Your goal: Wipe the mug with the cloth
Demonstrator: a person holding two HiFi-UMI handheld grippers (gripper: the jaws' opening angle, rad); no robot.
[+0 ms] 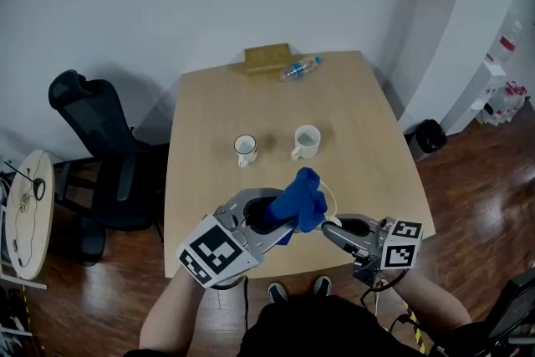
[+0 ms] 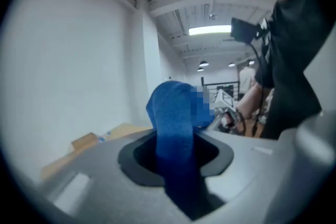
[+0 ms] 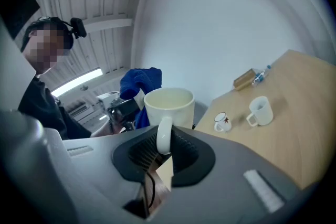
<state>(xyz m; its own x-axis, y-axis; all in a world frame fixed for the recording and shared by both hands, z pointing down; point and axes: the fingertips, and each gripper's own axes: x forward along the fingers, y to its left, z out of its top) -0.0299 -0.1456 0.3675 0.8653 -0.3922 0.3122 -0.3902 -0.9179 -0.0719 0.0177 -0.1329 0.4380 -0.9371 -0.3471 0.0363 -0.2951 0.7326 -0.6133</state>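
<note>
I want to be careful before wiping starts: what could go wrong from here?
1. The right claw grips the mug only by its thin handle, in the air; pushing with the cloth could twist it loose and drop it.
2. The left claw pinches just part of the cloth, so rubbing may pull it out.

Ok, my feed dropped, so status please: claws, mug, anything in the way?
Left claw shut on blue cloth. Right claw shut on handle of white mug, held off the table. Two other mugs stand clear.

Upright cream mug [image 3: 169,106] + bunched blue cloth [image 2: 173,126]
</note>
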